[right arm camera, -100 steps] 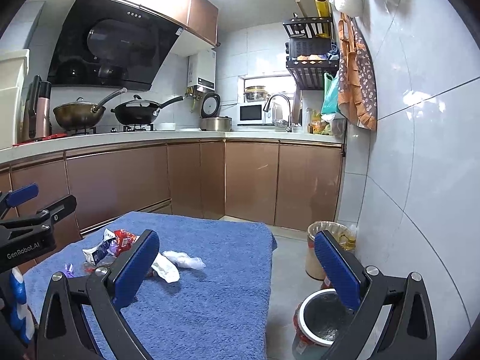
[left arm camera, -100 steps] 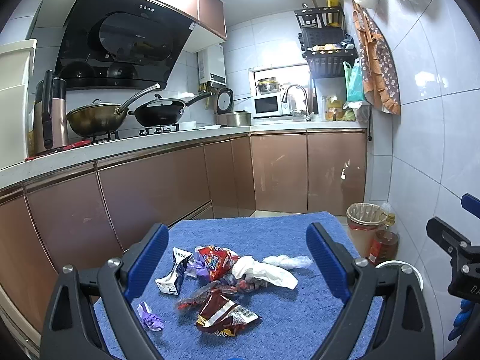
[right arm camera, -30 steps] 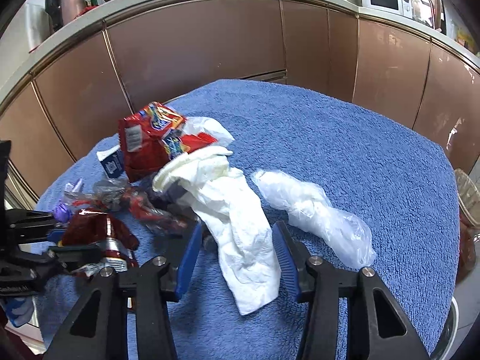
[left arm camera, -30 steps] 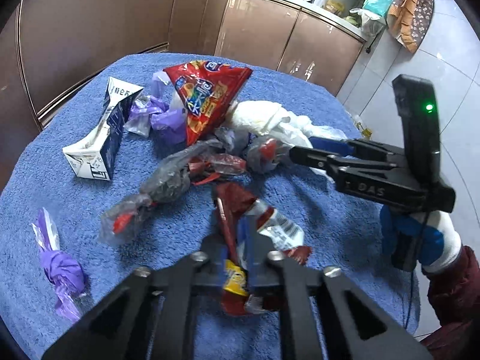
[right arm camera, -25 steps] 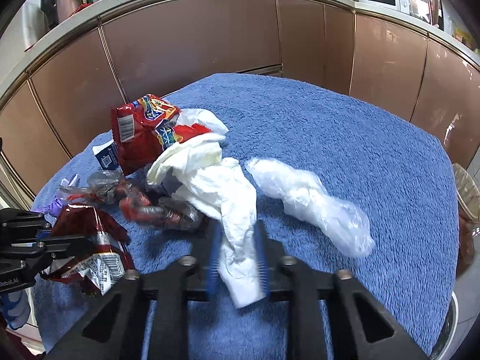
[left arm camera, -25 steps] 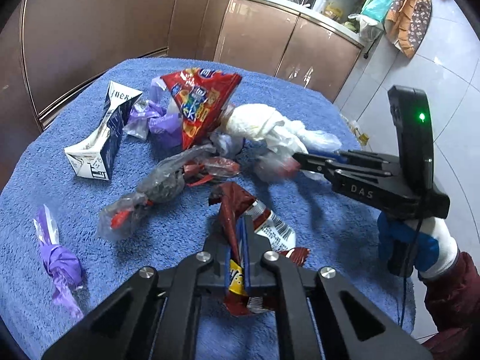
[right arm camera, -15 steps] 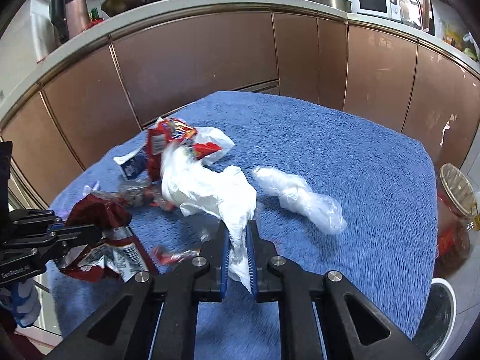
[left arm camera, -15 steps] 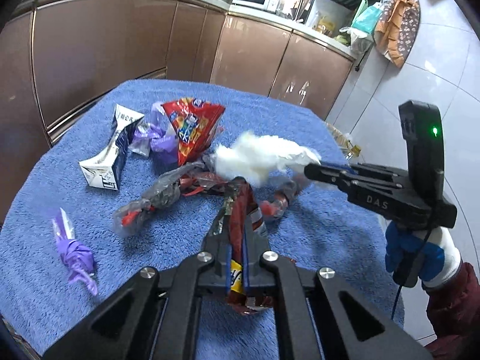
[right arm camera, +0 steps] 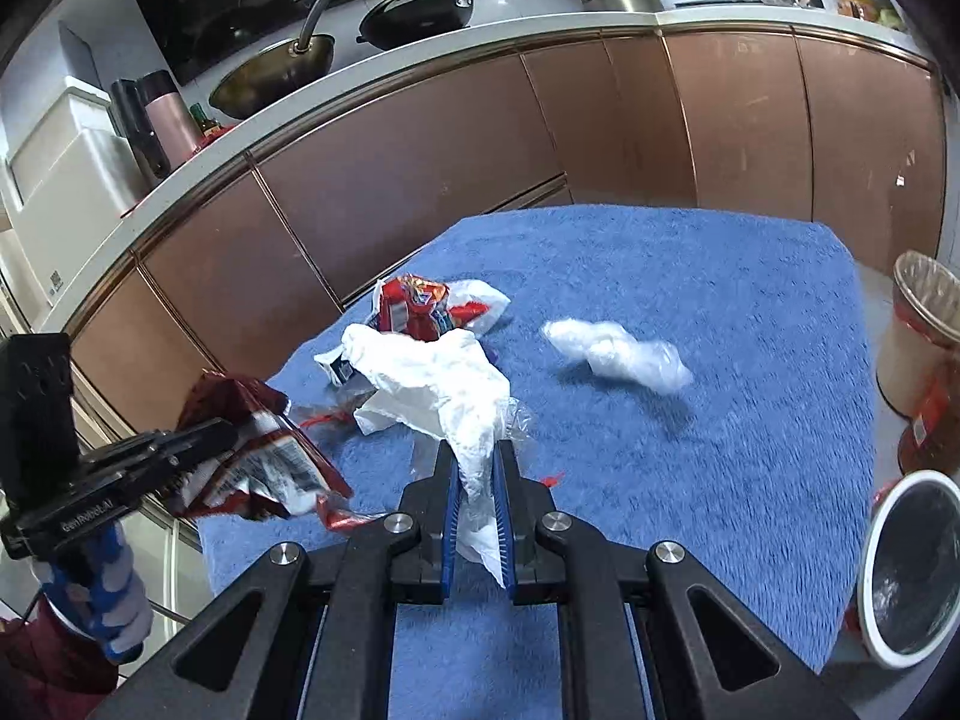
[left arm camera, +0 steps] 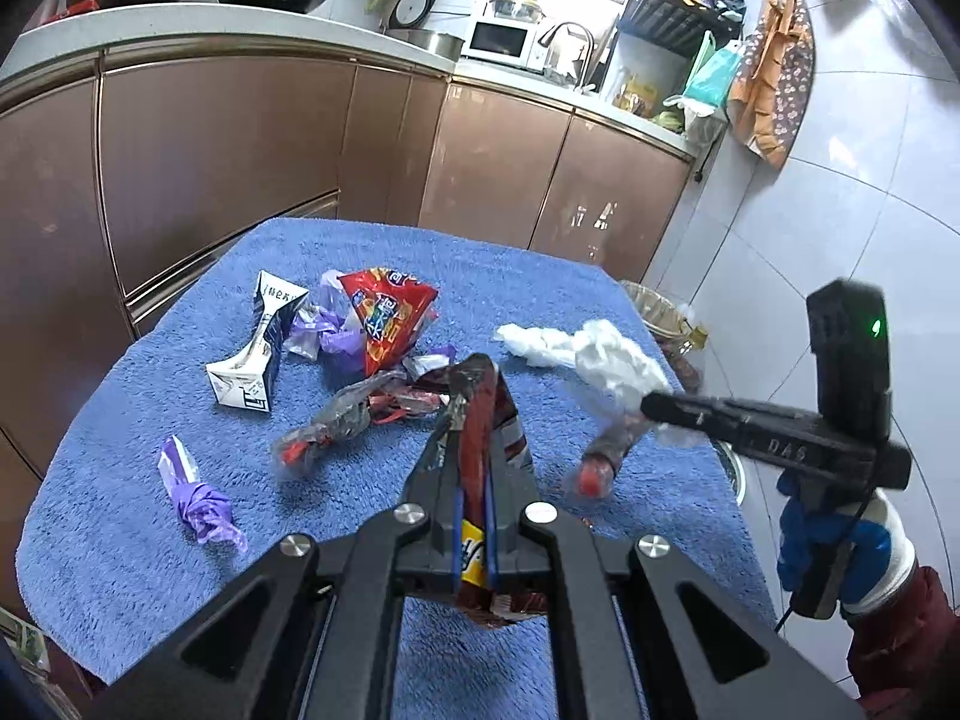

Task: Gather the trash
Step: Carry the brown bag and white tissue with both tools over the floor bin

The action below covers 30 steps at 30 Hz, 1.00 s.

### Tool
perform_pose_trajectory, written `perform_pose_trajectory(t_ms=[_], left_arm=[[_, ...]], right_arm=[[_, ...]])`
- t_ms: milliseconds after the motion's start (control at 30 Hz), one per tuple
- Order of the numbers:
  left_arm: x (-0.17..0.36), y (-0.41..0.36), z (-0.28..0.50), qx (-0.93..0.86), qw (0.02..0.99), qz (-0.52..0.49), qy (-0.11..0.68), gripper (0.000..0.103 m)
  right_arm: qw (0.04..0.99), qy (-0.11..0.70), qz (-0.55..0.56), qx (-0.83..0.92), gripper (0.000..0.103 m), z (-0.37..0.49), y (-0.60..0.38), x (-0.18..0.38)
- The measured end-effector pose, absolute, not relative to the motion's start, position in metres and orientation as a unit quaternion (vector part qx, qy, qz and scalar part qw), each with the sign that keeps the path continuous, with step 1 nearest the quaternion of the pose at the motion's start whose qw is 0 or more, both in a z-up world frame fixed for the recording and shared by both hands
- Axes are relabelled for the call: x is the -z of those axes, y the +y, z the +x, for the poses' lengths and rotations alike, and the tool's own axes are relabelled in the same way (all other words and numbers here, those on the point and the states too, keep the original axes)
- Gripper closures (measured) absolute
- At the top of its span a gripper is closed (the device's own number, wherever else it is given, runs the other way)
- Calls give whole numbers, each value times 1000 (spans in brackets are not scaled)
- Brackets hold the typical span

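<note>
My left gripper [left arm camera: 474, 420] is shut on a dark red snack wrapper [left arm camera: 480, 414] and holds it above the blue towel-covered table [left arm camera: 120, 510]. The wrapper also shows in the right wrist view [right arm camera: 258, 444]. My right gripper [right arm camera: 477, 468] is shut on a crumpled white tissue [right arm camera: 444, 384], lifted off the table; it also shows in the left wrist view [left arm camera: 612, 360]. On the table lie a red chip bag [left arm camera: 384, 312], a small carton [left arm camera: 258, 354], purple wrappers [left arm camera: 198, 498], a clear wrapper with red [left arm camera: 342, 420] and a clear plastic bag [right arm camera: 618, 354].
A round white-rimmed bin [right arm camera: 912, 570] stands on the floor right of the table. A lined waste basket [right arm camera: 924, 330] stands beyond it. Brown kitchen cabinets [right arm camera: 480, 150] run behind the table. A tiled wall [left arm camera: 840, 210] is at the right.
Both grippers have risen and pulled back with their loads. The white tissue has come up off the pile, and a small red-ended wrapper was dragged to the right.
</note>
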<state>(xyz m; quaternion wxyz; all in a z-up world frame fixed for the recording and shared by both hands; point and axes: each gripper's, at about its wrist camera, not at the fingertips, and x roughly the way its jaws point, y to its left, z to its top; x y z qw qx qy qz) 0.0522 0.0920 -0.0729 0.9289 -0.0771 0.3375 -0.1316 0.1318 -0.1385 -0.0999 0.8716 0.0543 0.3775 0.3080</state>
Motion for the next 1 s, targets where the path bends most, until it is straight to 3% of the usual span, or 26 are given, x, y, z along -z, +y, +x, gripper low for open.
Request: perform_pose_trajectory(t_ms=[367, 700, 933, 1000], left_arm=[[63, 91, 37, 123, 934, -73, 326, 99], [61, 82, 38, 113, 935, -62, 331, 99], [61, 73, 48, 108, 932, -53, 341, 99], [60, 69, 52, 110, 932, -48, 342, 99]], right_arm=[[864, 426, 53, -265, 90, 114, -161, 139], [860, 434, 78, -258, 74, 129, -180, 146], [836, 464, 71, -284, 75, 155, -171, 155], [831, 471, 61, -290, 87, 159, -168, 157]])
